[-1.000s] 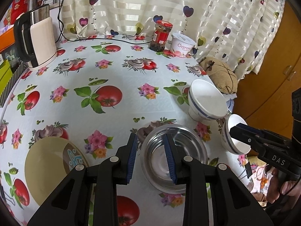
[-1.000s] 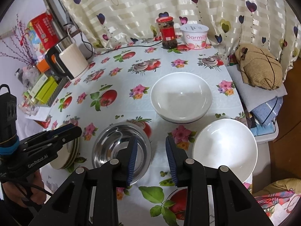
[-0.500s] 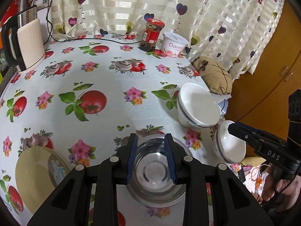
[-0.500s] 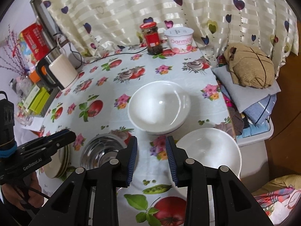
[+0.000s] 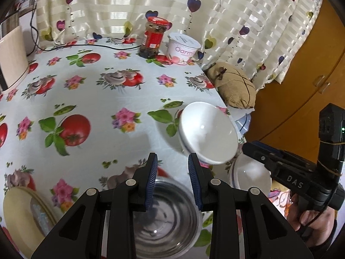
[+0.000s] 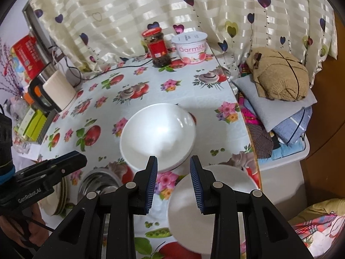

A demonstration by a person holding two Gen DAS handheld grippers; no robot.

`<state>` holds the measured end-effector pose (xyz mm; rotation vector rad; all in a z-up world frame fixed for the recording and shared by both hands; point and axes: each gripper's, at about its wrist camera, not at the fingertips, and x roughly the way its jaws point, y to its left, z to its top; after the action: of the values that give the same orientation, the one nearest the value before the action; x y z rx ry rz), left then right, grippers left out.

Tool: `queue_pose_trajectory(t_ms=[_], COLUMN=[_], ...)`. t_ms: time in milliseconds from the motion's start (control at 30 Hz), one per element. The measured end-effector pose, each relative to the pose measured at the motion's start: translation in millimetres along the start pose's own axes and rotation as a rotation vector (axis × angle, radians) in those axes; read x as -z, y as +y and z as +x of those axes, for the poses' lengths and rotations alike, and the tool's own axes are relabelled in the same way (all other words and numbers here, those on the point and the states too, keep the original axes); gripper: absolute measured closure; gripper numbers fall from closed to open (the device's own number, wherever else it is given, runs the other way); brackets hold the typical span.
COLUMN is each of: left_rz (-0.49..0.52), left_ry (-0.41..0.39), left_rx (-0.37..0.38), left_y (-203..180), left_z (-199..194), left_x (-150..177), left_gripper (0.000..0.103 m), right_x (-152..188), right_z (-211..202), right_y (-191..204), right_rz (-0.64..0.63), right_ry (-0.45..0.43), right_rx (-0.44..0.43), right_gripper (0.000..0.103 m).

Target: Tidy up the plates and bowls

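In the left wrist view my left gripper (image 5: 171, 166) hangs open and empty over the far rim of a steel bowl (image 5: 166, 222). A white bowl with a blue stripe (image 5: 207, 131) stands just beyond it to the right. A second white bowl (image 5: 250, 177) sits at the table edge, under my right gripper (image 5: 254, 151). Yellow plates (image 5: 21, 215) are stacked at the lower left. In the right wrist view my right gripper (image 6: 173, 168) is open and empty, between the stacked white bowls (image 6: 157, 133) and the near white bowl (image 6: 211, 205). The steel bowl (image 6: 99, 183) and plates (image 6: 56, 202) lie left, below my left gripper (image 6: 73, 161).
A red-lidded jar (image 5: 154, 37) and a yoghurt tub (image 5: 183, 48) stand at the back by the curtain. A kettle (image 6: 57, 91) stands at the left. Right of the table's edge, folded cloths and a brown bundle (image 6: 278, 74) are piled. A wooden cupboard (image 5: 312, 64) stands right.
Both grippers have travelled rightward across the table. The steel bowl has slid under my left fingers. The white bowls have come close to my right fingers. Both openings are unchanged.
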<state>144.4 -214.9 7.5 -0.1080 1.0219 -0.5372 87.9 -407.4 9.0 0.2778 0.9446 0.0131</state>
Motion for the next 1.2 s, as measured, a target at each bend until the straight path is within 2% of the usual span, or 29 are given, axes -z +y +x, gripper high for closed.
queue_pose_trajectory(t_ms=[533, 767, 900, 1100, 1200], left_rz=[-0.051, -0.048, -0.048, -0.031, -0.029], left_ry=[0.049, 0.066, 0.069, 0.071, 0.070], left_rx=[0.048, 0.048, 0.051, 0.072, 0.072], left_y=[-3, -5, -5, -8, -8], left_z=[44, 54, 57, 59, 59], left_x=[-18, -19, -19, -19, -19], left_gripper=[0.072, 0.072, 0.072, 0.084, 0.084], right_x=[-16, -16, -17, -16, -16], right_z=[35, 45, 48, 50, 52], right_y=[-20, -24, -25, -24, -21], right_rz=[0.029, 0.037, 0.042, 0.043, 0.042], right_ry=[0.032, 0.047, 0.051, 0.054, 0.054], right_rx=[0.009, 0.006, 0.002, -0.004, -0.008], right_gripper=[0.073, 0.081, 0.082, 0.086, 0.087])
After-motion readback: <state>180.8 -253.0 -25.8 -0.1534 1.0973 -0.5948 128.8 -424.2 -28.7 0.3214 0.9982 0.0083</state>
